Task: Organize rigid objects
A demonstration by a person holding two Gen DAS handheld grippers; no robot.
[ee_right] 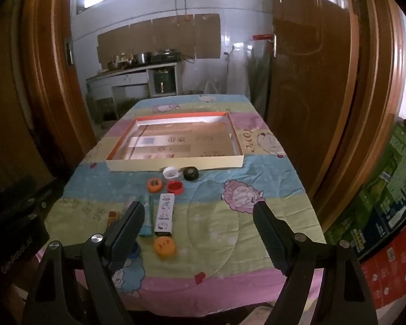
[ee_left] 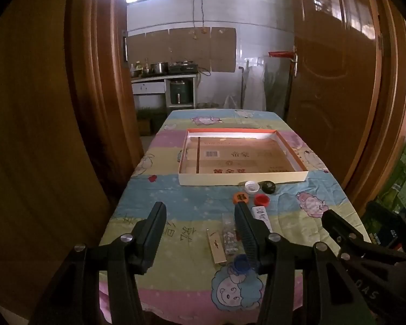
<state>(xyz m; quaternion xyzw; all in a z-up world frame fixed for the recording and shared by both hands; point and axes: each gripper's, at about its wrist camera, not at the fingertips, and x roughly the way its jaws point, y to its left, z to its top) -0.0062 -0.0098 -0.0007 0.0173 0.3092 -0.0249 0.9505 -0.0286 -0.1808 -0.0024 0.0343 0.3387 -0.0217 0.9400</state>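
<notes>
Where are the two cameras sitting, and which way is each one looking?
Left wrist view: sits on the left tool, above the table's near edge, facing the flat box and kitchen; its own two open fingers show, plus the right tool alongside.
Right wrist view: sits on the right tool, a little further right, facing the same way; its two open fingers show.
Both share the box, the red cap, the white cap and the long white case.

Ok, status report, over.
Left gripper open, right gripper open, both empty. Caps and small boxes on cloth, tray empty. Nothing blocking.
</notes>
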